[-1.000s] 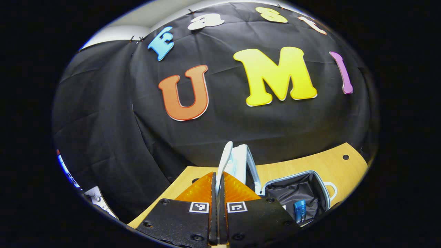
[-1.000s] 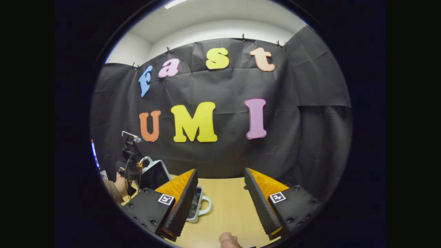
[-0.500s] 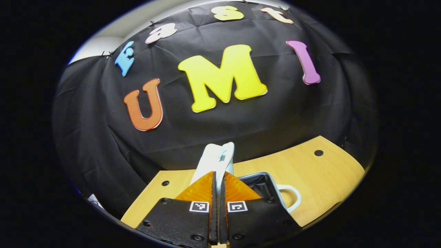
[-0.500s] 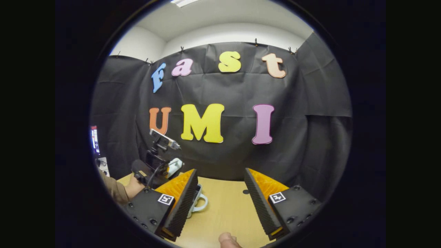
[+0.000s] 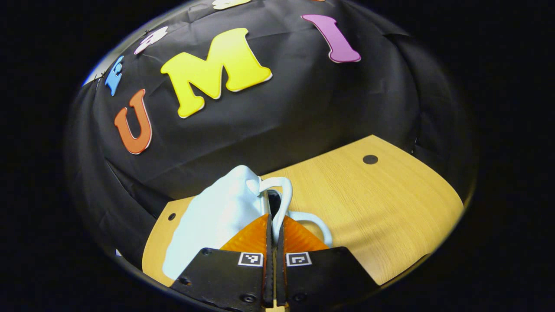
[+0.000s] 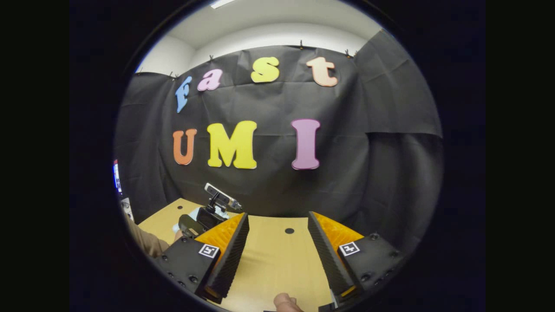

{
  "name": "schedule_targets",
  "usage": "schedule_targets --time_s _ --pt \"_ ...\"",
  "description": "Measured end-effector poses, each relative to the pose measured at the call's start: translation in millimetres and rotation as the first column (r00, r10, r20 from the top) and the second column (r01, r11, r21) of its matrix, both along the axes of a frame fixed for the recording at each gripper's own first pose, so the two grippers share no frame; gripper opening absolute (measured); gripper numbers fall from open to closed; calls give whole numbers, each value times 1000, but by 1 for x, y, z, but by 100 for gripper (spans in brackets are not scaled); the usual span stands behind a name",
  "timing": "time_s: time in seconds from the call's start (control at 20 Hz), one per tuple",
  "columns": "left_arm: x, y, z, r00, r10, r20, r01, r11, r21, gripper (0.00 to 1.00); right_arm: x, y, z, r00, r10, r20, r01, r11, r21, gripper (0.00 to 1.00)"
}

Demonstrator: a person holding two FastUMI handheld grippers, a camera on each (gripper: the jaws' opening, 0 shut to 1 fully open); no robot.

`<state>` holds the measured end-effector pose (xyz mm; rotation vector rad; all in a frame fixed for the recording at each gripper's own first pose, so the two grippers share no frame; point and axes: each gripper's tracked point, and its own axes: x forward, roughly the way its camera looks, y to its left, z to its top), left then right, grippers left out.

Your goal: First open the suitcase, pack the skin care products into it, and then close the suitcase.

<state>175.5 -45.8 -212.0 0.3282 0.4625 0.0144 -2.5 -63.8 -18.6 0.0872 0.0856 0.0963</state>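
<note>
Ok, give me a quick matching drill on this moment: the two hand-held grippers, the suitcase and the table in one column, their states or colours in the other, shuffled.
Things:
1. left hand-held gripper
2. right hand-held gripper
3. pale blue hard-shell suitcase
4. light wooden table

States:
A. fingers spread apart, nothing between them
B. bare wood grain with a dark round hole
C. lid lowered, white handle loops together
D. fingers pinched on a white handle loop

Pairs: 1-D, 2-A, 3-C, 4-B

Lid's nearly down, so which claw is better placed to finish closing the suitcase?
Probably left: the left claw is shut on the lid handle of the suitcase. The right claw is open, off to the side.
</note>
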Motion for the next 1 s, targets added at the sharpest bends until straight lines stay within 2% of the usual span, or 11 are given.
schedule_targets --time_s 0.35,0.55,0.7,0.8,0.85,0.95,1.0 --pt "13 -12 -39 996 9 -87 -3 998 68 7 4 -44 -38 992 -83 -96 86 996 37 81" --pt "14 -26 -51 992 -20 -128 29 997 71 13 10 -50 -51 987 -83 -139 94 993 73 82" --pt "8 -36 -54 990 -24 -141 27 1000 16 36 17 -51 -53 985 -73 -155 86 993 76 82" --pt "5 -35 -44 991 -13 -130 8 999 -39 44 20 -47 -50 985 -63 -161 76 994 74 80" --pt "4 -37 -31 995 -17 -94 10 997 -74 55 22 -44 -45 987 -60 -151 72 995 73 80" --pt "1 -31 1 999 -28 -18 26 994 -102 64 28 -33 -36 990 -66 -128 74 995 62 81" --pt "-5 -22 14 1000 -20 7 21 993 -119 81 32 -23 -35 990 -69 -125 77 995 58 81"
